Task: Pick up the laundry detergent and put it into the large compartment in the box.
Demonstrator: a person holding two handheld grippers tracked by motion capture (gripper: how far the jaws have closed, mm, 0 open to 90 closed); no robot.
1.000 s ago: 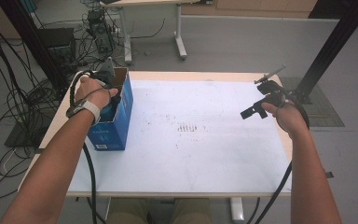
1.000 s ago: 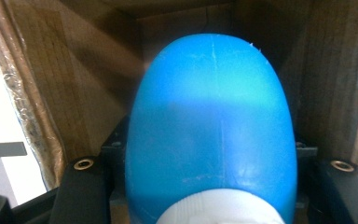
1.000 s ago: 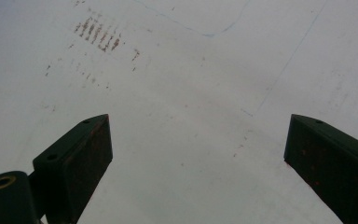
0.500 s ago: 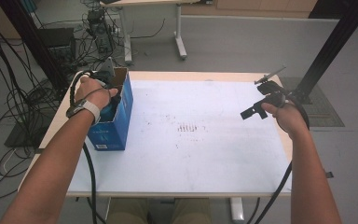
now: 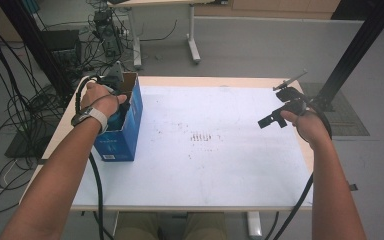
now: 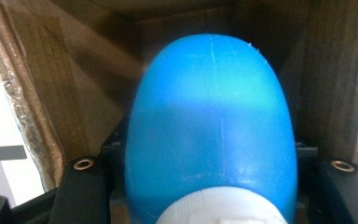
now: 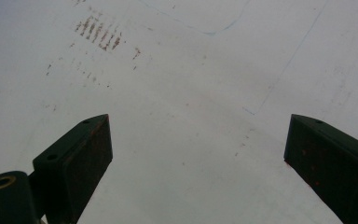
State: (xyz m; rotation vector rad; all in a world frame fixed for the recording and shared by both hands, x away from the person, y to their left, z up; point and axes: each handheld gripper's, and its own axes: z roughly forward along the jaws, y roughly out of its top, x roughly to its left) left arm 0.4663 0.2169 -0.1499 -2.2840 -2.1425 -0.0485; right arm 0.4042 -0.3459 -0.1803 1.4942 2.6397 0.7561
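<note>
We see a blue cardboard box at the left end of the surface — its white writing is too small to read. Inside it, our left gripper has its jaws clamped on a blue bottle with a white cap. Our right gripper hangs over the surface — jaws wide apart.

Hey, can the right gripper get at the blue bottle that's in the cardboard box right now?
Probably not. The blue bottle sits down inside the blue box, with the left gripper already clamped on it and filling the opening. The right gripper hangs open across the table, far off.
</note>
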